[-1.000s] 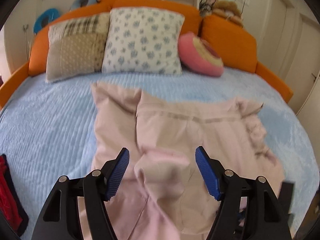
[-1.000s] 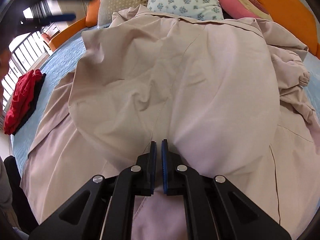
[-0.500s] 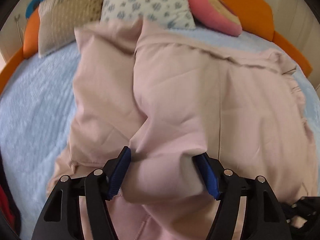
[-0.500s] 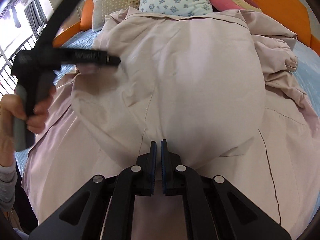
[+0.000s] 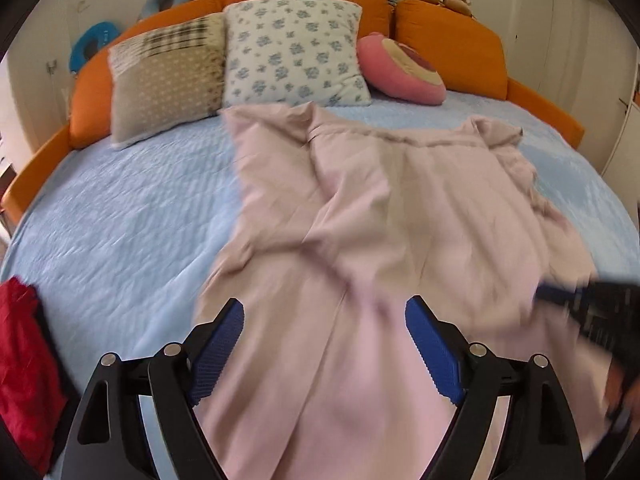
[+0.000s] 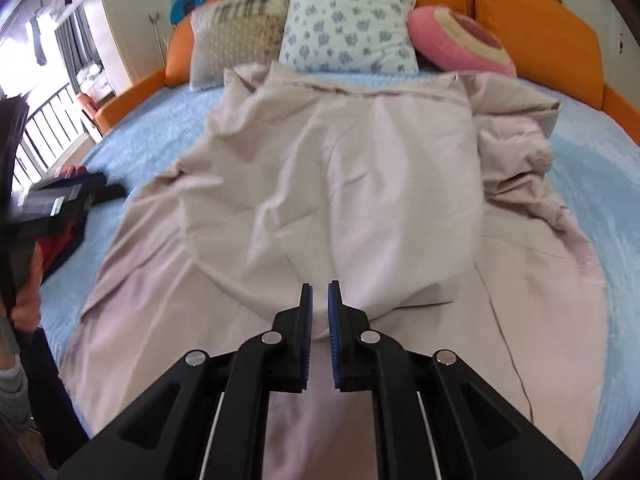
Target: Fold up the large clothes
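A large pale pink garment [image 5: 384, 216] lies spread on the light blue bed [image 5: 132, 216], its top part folded toward me; it also shows in the right wrist view [image 6: 352, 184]. My left gripper [image 5: 324, 340] is open and empty, held above the garment's near part. My right gripper [image 6: 319, 312] has its jaws slightly apart with nothing between them, just over the folded edge [image 6: 384, 300]. The right gripper shows blurred at the right edge of the left wrist view [image 5: 592, 312]; the left gripper shows at the left of the right wrist view [image 6: 60, 204].
Pillows line the orange headboard [image 5: 448, 44]: a beige patchwork one [image 5: 164, 72], a blue-flowered one [image 5: 296, 52], a round pink one [image 5: 400, 68]. A red and black garment [image 5: 20, 360] lies at the bed's left edge. A window with railings [image 6: 36, 80] is at the left.
My left gripper has lifted off the garment and pulled back, empty. My right gripper has opened a little and let go of the fold, which now lies flat.
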`<act>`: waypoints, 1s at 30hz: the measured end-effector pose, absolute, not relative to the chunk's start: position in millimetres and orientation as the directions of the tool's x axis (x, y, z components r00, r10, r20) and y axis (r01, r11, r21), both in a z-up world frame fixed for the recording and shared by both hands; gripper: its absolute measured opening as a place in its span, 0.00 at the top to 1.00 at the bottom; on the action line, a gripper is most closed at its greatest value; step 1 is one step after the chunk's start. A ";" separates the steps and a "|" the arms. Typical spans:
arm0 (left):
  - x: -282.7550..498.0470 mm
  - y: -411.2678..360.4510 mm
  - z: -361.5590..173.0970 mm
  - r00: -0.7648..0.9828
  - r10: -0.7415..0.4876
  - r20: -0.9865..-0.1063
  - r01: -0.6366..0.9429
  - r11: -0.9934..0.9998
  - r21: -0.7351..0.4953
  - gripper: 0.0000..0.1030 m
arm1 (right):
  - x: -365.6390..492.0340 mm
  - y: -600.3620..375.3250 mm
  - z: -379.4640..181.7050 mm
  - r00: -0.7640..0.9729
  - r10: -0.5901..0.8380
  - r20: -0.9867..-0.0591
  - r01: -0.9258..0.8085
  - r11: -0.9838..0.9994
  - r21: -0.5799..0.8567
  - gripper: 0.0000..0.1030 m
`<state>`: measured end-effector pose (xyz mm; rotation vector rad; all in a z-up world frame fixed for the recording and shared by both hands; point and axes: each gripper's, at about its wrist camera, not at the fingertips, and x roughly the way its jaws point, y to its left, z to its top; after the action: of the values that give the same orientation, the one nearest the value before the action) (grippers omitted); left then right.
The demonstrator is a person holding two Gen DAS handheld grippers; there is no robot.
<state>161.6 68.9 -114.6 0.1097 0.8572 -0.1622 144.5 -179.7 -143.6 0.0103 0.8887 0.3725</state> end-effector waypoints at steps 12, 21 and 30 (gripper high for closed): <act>83.5 153.1 -175.8 0.402 -0.139 -0.905 0.085 0.990 -0.115 0.18 | 131.4 -178.2 -135.7 0.580 0.333 -0.744 -0.310 0.934 0.177 0.90; 67.9 153.1 -220.9 0.291 -0.205 -0.934 0.060 0.979 -0.196 0.18 | 99.3 -235.1 -134.6 0.569 0.246 -0.784 -0.157 0.969 0.190 0.52; 58.5 170.3 -227.1 0.289 -0.223 -0.931 0.035 0.974 -0.223 0.18 | 32.3 -349.5 -127.2 0.532 0.156 -0.832 0.047 0.976 0.212 0.16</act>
<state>58.5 170.3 -227.1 -0.1711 1.2673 -0.1734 32.3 -349.5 -127.2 0.2191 1.0098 0.0656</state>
